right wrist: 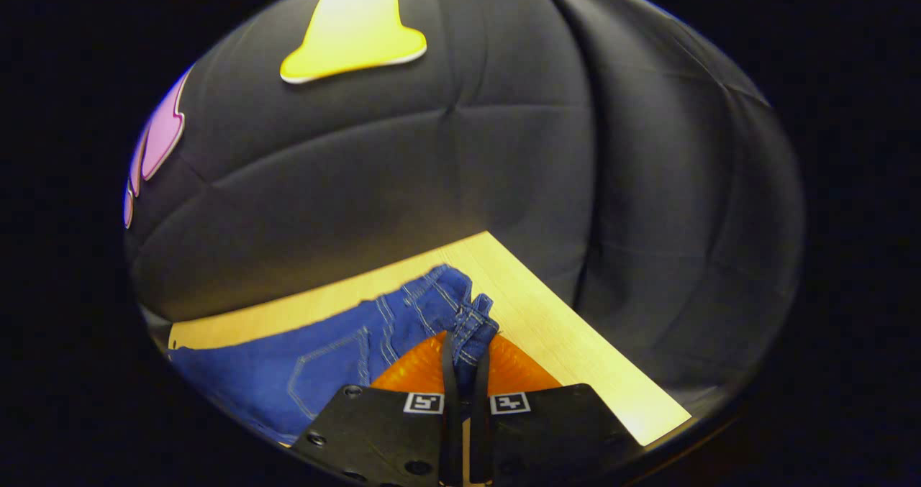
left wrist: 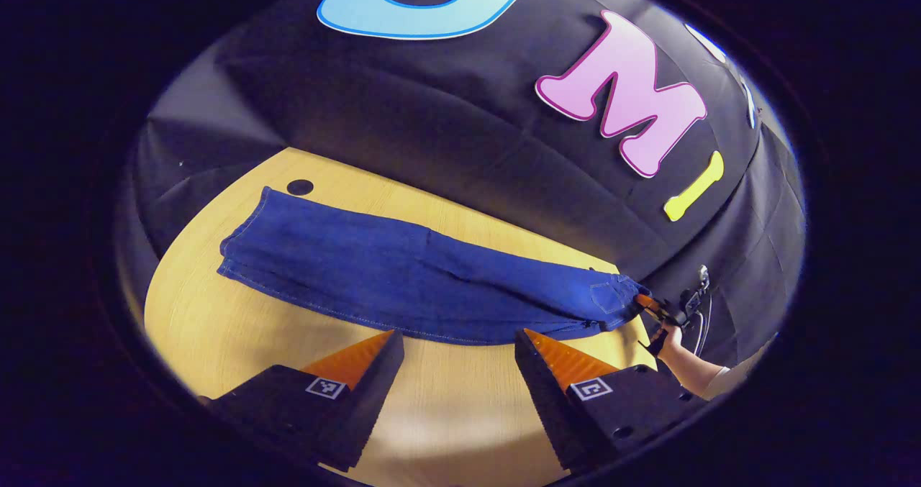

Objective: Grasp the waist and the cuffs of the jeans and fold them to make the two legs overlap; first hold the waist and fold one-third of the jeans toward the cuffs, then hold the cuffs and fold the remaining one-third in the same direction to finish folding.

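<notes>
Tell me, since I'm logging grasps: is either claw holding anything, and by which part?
The right claw pinches the blue denim jeans at the waist edge; the left claw is open, holding nothing.

One jeans (left wrist: 403, 278), two claws (left wrist: 453, 361)

The desk (left wrist: 216, 314) has a light wood-grain top. In the left gripper view its far edge runs along the black cloth wall. A small dark round spot (left wrist: 299, 186) sits on the top near the far left edge, just beyond the cuff end of the jeans (left wrist: 403, 271). The jeans lie directly on the desk, stretched flat from far left to right, legs overlapping. In the right gripper view a corner of the desk (right wrist: 575, 350) shows, with the waist end raised off it.
</notes>
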`<state>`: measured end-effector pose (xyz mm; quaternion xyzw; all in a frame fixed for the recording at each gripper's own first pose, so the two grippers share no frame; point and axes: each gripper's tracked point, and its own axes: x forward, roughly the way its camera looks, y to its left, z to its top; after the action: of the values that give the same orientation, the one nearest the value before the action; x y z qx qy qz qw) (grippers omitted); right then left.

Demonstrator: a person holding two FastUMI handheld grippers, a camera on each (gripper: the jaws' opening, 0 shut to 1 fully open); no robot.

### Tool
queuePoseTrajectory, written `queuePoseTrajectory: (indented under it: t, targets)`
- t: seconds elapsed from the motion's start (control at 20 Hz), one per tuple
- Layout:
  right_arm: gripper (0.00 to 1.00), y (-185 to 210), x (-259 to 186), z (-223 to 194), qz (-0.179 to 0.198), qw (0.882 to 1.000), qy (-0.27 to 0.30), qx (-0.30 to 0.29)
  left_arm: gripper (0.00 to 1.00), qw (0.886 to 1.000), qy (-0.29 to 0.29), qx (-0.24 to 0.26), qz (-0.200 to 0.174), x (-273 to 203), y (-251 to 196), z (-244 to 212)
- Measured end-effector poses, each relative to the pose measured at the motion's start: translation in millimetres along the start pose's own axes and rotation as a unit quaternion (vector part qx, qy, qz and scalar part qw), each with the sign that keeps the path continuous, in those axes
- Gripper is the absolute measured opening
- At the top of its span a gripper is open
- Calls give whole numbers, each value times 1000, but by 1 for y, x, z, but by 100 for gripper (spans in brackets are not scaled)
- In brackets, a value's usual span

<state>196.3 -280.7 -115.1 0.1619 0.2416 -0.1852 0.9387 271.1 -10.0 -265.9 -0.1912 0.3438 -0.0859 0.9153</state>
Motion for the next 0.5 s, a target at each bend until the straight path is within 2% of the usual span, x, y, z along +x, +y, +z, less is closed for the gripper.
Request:
queuePoseTrajectory:
  t: [0.2, 0.4, 0.5]
  targets:
    - [8, 17, -40, 30, 37, 995, -77, -49, 97, 1000, -13, -10, -5, -10, 4, -5]
    - [8, 28, -77, 36, 105, 981, -135, -93, 97, 1000, -26, -1, 4, -20, 18, -8]
    - [8, 26, -76, 23, 131, 972, -144, -128, 98, 998, -54, -12, 6, -28, 22, -4]
